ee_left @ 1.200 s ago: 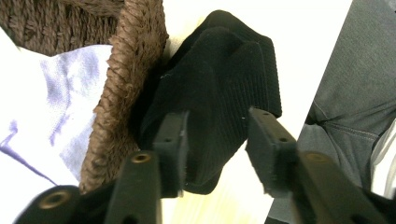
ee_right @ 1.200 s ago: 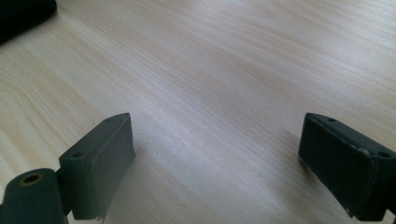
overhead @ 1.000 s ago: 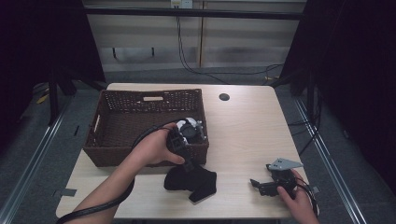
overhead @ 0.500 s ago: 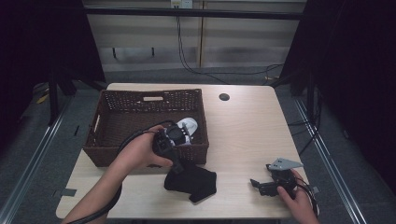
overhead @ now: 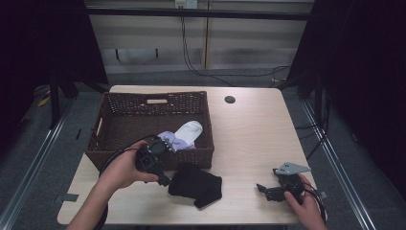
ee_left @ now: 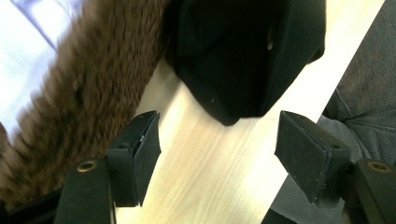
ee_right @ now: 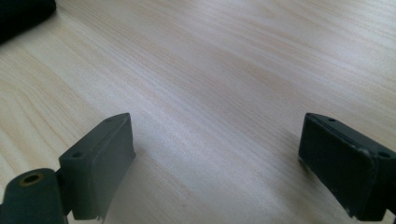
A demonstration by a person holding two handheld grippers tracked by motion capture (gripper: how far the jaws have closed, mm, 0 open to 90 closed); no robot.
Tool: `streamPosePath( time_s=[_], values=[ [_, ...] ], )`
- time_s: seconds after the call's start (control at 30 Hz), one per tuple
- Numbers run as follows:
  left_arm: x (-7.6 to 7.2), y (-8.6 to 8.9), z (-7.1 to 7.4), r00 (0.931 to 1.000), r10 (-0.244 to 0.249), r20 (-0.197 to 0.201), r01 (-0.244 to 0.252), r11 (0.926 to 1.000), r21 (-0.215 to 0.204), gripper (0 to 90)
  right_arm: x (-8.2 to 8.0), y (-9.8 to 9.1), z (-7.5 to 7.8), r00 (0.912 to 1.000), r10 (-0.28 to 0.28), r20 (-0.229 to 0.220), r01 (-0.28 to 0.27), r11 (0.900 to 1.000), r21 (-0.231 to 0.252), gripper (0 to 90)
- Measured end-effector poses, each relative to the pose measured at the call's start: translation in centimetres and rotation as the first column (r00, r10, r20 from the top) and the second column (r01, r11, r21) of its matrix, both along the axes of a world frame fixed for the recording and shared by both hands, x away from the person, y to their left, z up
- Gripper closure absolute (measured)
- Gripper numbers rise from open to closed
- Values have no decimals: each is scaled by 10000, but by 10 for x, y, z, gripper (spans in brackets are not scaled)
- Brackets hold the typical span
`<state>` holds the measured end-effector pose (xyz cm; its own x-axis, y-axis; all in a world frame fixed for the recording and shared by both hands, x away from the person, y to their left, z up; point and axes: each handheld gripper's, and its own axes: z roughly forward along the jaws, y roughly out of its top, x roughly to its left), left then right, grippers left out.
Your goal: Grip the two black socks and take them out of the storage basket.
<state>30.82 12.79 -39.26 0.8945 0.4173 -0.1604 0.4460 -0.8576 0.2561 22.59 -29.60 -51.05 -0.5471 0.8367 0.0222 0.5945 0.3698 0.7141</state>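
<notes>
Our left gripper (overhead: 162, 178) has pulled back from over the wicker basket (overhead: 119, 122) and now sits just outside its near wall, by the front right corner, tipped down toward the black sock (overhead: 195, 186). A sec ago it was above the rim, close to the white sock (overhead: 189, 132) and the lilac-patterned one (overhead: 171, 140); both lie inside the basket now, against the near wall, w/ nothing gripping them. So the drop looks done & we're lining up the next piece.

In the left gripper view the gripper (ee_left: 217, 149) is wide open and empty. Bare worktop (ee_left: 205, 177) shows between the pads, the black sock (ee_left: 243, 56) is just ahead of them, not touching, and the basket wall (ee_left: 88, 107) is blurred at the side, so we're prob mid-move.

The black sock is on the worktop, right in front of the basket's near wall; touching it or not, can't tell.

Right gripper (overhead: 268, 190) hasn't shifted: it rests low near the worktop's front right edge, well apart from the sock. In its own view the gripper (ee_right: 215, 158) is spread wide, holding nothing.

Our read: 2 socks in, 1 left. Next is a short reach fwd and a close on the black sock.
</notes>
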Motion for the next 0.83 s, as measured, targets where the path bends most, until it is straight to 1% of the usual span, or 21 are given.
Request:
streamPosePath(
  time_s=[0.1,0.17,0.2,0.27,0.3,0.33,0.4,0.53,0.57,0.67,0.77,0.8,0.83],
  values=[
    [-2,9,-8,9998,214,-59,-214,9998,-56,302,0,0,0,10000,0,1,0,10000,0,98],
    [-4,13,-13,9992,408,-14,-408,9992,-34,302,0,0,0,10000,-8,-9,8,10000,5,98],
    [-4,15,-15,9993,371,17,-371,9993,-19,302,0,0,0,10000,-8,-9,8,10000,5,98],
    [-5,19,-17,9991,420,-54,-419,9990,157,301,0,0,0,10000,-10,-9,10,10000,5,98],
    [-5,21,-18,9990,448,28,-449,9987,228,301,0,0,0,10000,-3,-5,3,10000,3,98],
    [-5,23,-17,9987,501,116,-504,9985,211,301,0,0,0,10000,-4,-2,4,10000,3,98],
    [-6,26,-18,9985,543,115,-545,9984,140,301,0,0,0,10000,-2,-2,2,10000,2,98],
    [-7,33,-24,9974,693,189,-696,9975,126,300,0,0,0,10000,0,1,0,10000,-2,98],
    [-7,34,-26,9975,684,176,-687,9975,158,298,0,0,0,10000,-1,0,1,10000,-1,98],
    [-8,36,-28,9980,588,229,-590,9982,55,285,0,0,0,10000,-1,1,1,10000,-1,98],
    [-9,36,-29,9977,598,312,-595,9982,-103,269,0,0,0,10000,-10,-10,10,10000,6,98],
    [-8,36,-29,9983,492,308,-491,9988,-39,268,0,0,0,10000,-10,-11,10,10000,8,98],
    [-8,35,-29,9981,505,350,-503,9987,-83,268,0,0,0,10000,-10,-13,10,10000,11,98]
  ],
)
